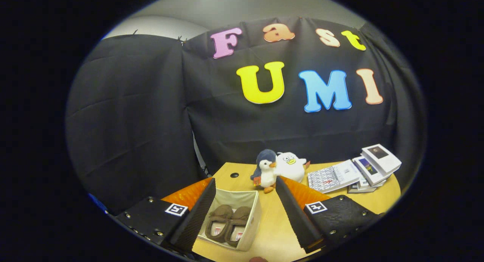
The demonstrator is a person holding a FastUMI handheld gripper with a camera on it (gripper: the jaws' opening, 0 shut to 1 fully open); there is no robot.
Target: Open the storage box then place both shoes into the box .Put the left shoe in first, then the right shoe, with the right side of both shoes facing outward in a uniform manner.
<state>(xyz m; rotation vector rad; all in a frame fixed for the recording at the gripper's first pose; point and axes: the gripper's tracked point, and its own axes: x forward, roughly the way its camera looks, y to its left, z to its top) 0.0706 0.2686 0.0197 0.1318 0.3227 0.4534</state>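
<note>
Fingers (244, 213) spreading wide apart, gripping nothing, hovering above the light wooden surface (272, 231). Lying between them, nearer the left finger: open beige fabric storage box (252, 220), square, its pale lining showing. Resting inside it, side by side and touching: two brown soft slippers, the left-hand brown slipper (218, 222) and the right-hand brown slipper (237, 224), toes pointing away toward the booth wall, pale insoles facing up. Standing beyond the fingers, at the far part of the surface: small plush penguin (265, 169) with dark blue back, white belly and orange beak, leaning against a white plush duck-like toy (291, 165) with yellow beak. Sitting to the right of the toys: fanned stack of white booklets (355, 171) with printed covers, overlapping one another. Showing in the surface behind the box: small dark round hole (234, 175). Hanging behind everything: black cloth wall (151, 114), draping in folds down to the far edge of the surface.
</note>
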